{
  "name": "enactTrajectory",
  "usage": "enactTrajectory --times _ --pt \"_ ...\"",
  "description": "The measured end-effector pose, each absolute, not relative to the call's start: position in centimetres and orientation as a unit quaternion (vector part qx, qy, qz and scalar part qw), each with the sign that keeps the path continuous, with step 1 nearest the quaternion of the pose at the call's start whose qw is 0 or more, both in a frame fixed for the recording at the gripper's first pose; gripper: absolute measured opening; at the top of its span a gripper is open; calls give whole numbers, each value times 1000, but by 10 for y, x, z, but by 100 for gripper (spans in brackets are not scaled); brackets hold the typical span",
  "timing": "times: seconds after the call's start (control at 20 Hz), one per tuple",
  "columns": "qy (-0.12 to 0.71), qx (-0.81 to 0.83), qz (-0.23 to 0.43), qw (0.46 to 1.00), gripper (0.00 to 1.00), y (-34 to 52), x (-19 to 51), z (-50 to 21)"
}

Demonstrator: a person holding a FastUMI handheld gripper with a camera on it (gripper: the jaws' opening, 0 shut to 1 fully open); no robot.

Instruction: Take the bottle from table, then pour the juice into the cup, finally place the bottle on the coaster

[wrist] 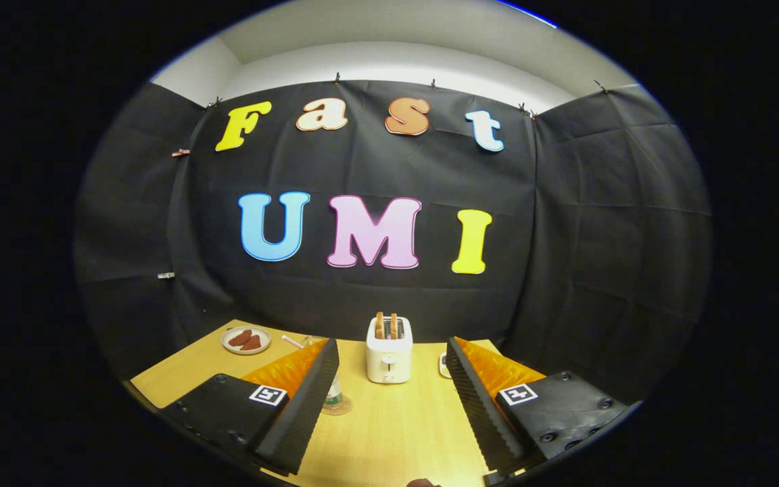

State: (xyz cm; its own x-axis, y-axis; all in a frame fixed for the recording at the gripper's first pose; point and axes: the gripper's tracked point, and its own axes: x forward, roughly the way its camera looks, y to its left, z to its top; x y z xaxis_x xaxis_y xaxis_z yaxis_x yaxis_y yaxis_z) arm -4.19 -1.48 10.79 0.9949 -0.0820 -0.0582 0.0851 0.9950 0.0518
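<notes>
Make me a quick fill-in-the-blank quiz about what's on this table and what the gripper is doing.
1. The gripper has its fingers ____, with nothing between them.
2. Beyond the fingers, the white toaster holds two slices of ____.
3. The bottle stands on a ____, partly hidden behind the left finger.
4. The plate of brown food sits on the wooden ____.

Missing words: open; toast; coaster; table

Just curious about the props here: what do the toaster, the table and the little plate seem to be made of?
Toaster: looks like glossy white plastic, smooth and rounded. Table: light wood or wood-look laminate, with fine straight grain. Plate: pale, smooth, maybe ceramic or plastic; too small to tell. The gripper hangs open above the table.
</notes>
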Motion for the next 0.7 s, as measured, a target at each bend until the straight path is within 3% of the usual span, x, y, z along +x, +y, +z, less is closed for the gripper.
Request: enactTrajectory --times 0.25,0.7 --pt "33 41 -51 997 98 -25 -62 92" --pt "23 16 -19 999 98 -32 -30 75"
